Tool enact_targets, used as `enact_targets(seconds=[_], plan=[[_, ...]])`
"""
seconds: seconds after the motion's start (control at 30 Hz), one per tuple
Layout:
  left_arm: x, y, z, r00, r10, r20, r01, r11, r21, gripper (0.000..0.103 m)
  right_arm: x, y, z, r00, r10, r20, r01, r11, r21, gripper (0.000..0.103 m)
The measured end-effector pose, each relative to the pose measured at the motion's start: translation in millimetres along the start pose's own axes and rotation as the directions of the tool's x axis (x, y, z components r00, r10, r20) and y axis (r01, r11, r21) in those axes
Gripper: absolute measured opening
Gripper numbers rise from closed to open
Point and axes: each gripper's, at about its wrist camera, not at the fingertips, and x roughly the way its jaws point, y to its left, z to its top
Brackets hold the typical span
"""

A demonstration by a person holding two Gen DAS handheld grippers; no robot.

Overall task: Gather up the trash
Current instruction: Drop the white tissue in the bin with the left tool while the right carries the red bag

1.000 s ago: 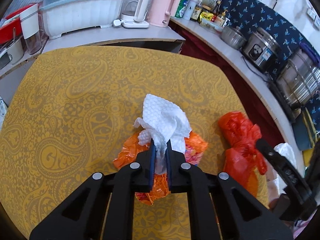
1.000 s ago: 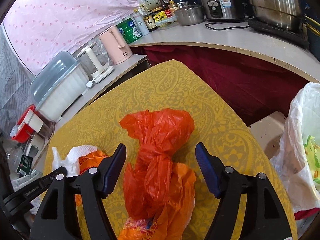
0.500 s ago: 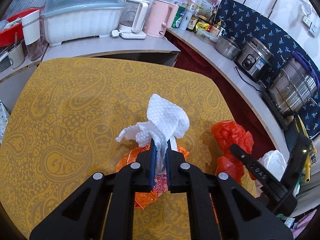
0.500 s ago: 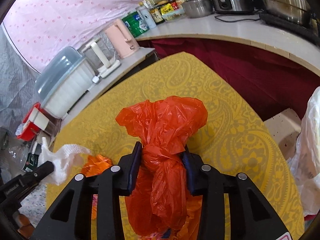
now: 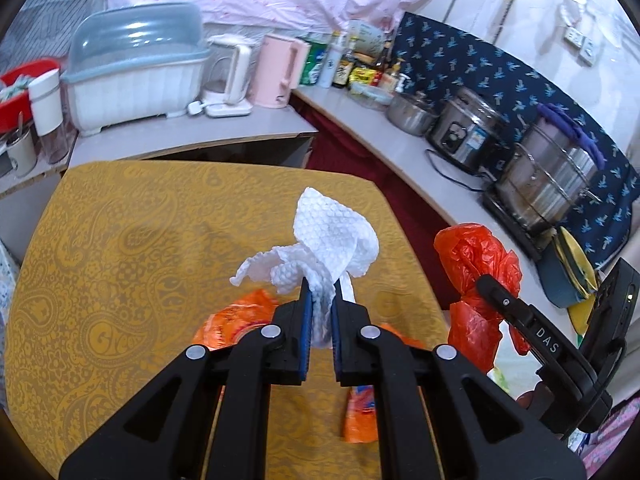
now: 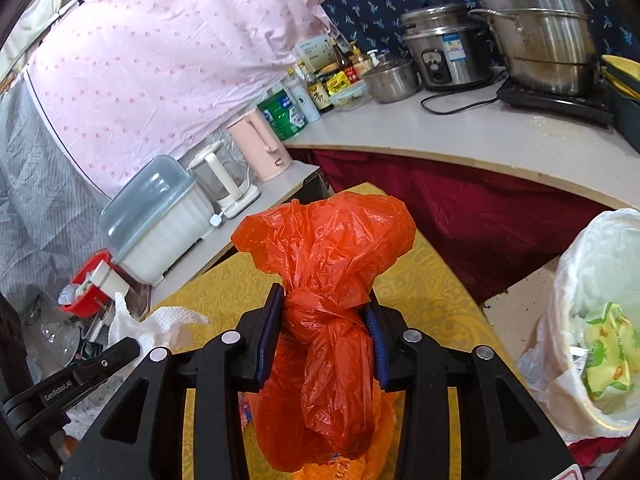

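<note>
My left gripper (image 5: 321, 294) is shut on a crumpled white paper towel (image 5: 332, 242) and holds it above the yellow patterned table (image 5: 120, 240). An orange snack wrapper (image 5: 228, 320) lies on the table below it. My right gripper (image 6: 324, 316) is shut on a knotted red plastic bag (image 6: 324, 256), lifted off the table; the bag also shows in the left wrist view (image 5: 476, 264). A bin lined with a white bag (image 6: 592, 304) stands on the floor to the right, with a yellow-green packet (image 6: 604, 348) inside. The towel also shows in the right wrist view (image 6: 160, 320).
A counter (image 5: 192, 140) behind the table holds a covered dish rack (image 5: 132, 72), a clear kettle (image 5: 228, 76) and a pink kettle (image 5: 280, 70). The side counter (image 6: 480, 128) carries bottles, a rice cooker (image 6: 444, 52) and a steel steamer pot (image 6: 536, 24).
My right gripper closed on the red bag and lifted it off the table. My left gripper rose with the paper towel, away from the orange wrapper.
</note>
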Motion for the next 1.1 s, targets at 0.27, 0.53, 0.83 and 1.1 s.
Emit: enact_targets(seconds=[0.27,0.53,0.83,1.1], plan=[[-8,-56,-10,0.998,-0.058,-0.003,0.058,0.995,0.082,0.008,-48,-37,4,0.997,-0.046,0.065,0.043,0.998,0.041,0.036],[-7,-120,-30,0.993,-0.115,-0.032,0.119,0.977,0.177,0.008,-97,-90,0,0.988,-0.110,0.108,0.098,0.989,0.112,0.036],[8,-191,-57,0.981,-0.172,-0.095,0.192,0.941,0.279,0.008,-141,-154,-11,0.970,-0.195,0.142,0.164,0.965,0.204,0.036],[33,-254,-84,0.965,-0.206,-0.164,0.253,0.899,0.358,0.008,-168,-206,-21,0.952,-0.266,0.151,0.216,0.935,0.282,0.036]])
